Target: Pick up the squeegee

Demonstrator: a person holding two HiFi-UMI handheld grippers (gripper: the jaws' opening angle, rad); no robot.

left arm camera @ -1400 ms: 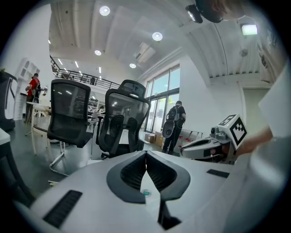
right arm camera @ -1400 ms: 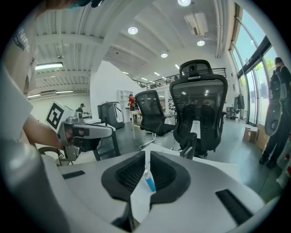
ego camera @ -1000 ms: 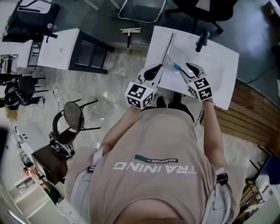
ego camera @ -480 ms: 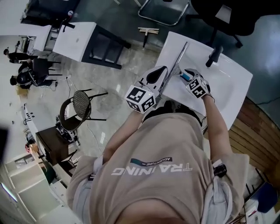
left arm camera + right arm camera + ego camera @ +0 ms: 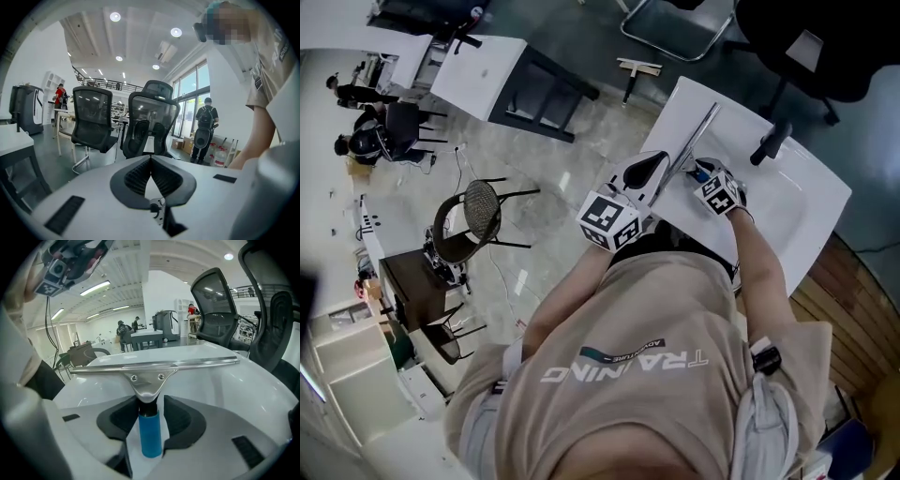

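Your right gripper (image 5: 150, 408) is now gripping the squeegee (image 5: 151, 365) by its blue handle, having just closed in. The blade is still lying on the white table (image 5: 792, 192). Your left gripper (image 5: 151, 159) is staying clenched, empty. Lifting looks next.

Person's shirt (image 5: 628, 412) — "TRAINING"; smaller beside it, "ADVENTURE"

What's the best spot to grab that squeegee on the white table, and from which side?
Grip the squeegee by its blue handle, coming from the handle's end, opposite the blade. The handle is a narrow round bar that fits between two jaws; the blade is long and flat. The right tool sits there now, jaws on either side.
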